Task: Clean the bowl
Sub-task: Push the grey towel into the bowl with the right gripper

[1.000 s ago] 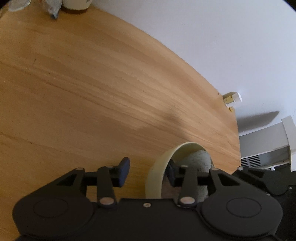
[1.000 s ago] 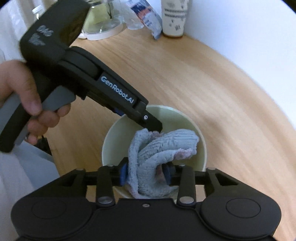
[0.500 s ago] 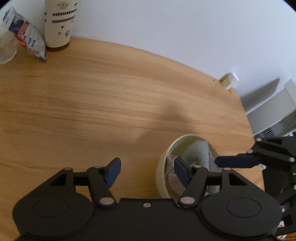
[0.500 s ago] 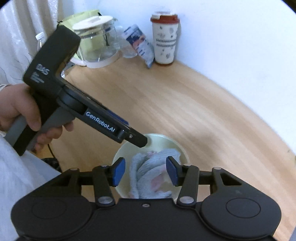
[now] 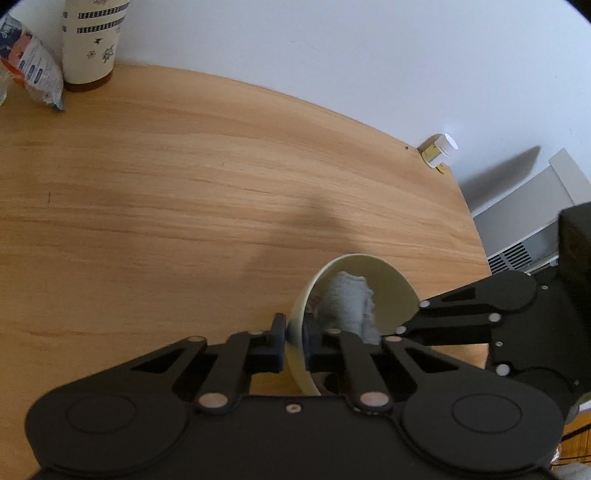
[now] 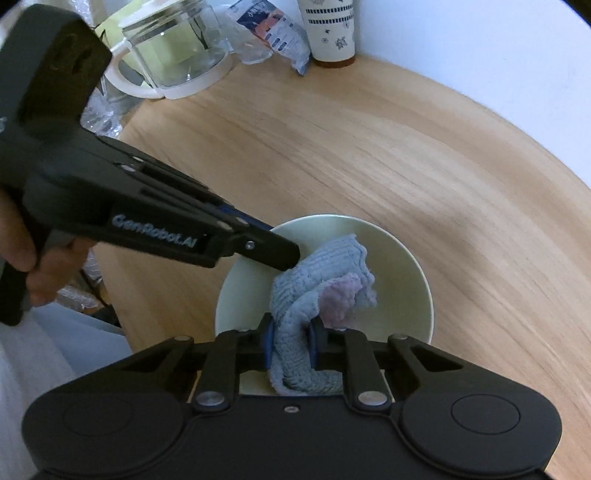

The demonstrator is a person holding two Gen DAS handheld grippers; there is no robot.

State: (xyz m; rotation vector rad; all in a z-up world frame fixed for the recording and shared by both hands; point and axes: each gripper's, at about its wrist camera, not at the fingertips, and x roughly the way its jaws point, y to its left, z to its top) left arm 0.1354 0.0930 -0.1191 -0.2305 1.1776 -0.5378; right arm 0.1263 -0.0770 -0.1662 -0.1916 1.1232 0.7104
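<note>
- My left fingers (image 5: pixel 294 345) pinch the bowl (image 6: pixel 402 254) rim, one inside, one outside; the bowl sits near the desk (image 5: pixel 184 192) edge. If I scrub hard, the thin rim may slip free.
- My right fingers (image 6: pixel 290 347) clamp the cloth (image 6: pixel 325 269) inside the bowl; the loose bunch could pull out.

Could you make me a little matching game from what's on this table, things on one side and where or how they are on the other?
Things:
1. cloth
2. bowl
3. paper cup
4. jug

States:
A. clear, with a white handle
B. pinched at its rim by the left tool
C. stands by the wall
D. gripped by the right tool

Pairs: 1-D, 2-B, 3-C, 4-A
</note>
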